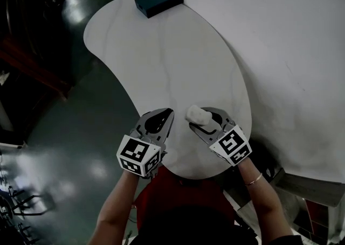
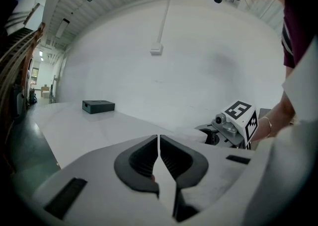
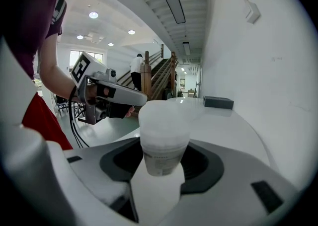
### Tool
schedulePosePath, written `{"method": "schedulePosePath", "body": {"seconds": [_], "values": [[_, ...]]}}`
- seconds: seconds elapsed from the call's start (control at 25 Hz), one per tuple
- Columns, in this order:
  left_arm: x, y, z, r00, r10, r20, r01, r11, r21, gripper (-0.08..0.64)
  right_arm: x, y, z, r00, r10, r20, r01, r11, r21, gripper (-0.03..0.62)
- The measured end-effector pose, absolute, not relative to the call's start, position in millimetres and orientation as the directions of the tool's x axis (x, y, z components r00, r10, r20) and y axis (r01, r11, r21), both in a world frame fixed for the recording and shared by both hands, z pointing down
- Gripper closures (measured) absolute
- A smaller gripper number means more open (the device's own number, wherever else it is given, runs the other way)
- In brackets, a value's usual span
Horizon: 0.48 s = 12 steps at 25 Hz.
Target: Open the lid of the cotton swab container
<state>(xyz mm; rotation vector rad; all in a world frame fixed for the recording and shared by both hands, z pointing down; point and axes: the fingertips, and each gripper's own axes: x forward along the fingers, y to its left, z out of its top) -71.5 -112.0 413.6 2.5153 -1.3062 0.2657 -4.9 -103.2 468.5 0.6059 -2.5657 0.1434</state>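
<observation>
The cotton swab container [image 3: 163, 140] is a small translucent white tub with a wider lid on top. It stands upright between the jaws of my right gripper [image 3: 161, 163], which is shut on its lower body. In the head view the container [image 1: 198, 114] shows at the tip of my right gripper [image 1: 207, 121], lifted above the near end of the white table [image 1: 161, 61]. My left gripper [image 1: 164, 117] hovers just left of it, jaws shut and empty. In the left gripper view its jaws [image 2: 158, 158] meet with nothing between them, and the right gripper [image 2: 231, 128] shows at the right.
A dark teal box [image 1: 158, 0] lies at the far end of the table, also the box [image 2: 98, 106] in the left gripper view and the box [image 3: 218, 102] in the right one. A white wall [image 1: 291, 50] runs along the table's right side. Dark floor lies to the left.
</observation>
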Motion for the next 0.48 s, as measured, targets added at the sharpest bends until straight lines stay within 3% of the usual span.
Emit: {"method": "schedulePosePath", "body": {"seconds": [0.48], "values": [[-82,-94,390,0.631,-0.727,0.272,-0.773,-0.618,0.142,0.532,-30,-85,443,-0.787,-0.396,0.474,-0.426,0.903,0.048,0.362]]}}
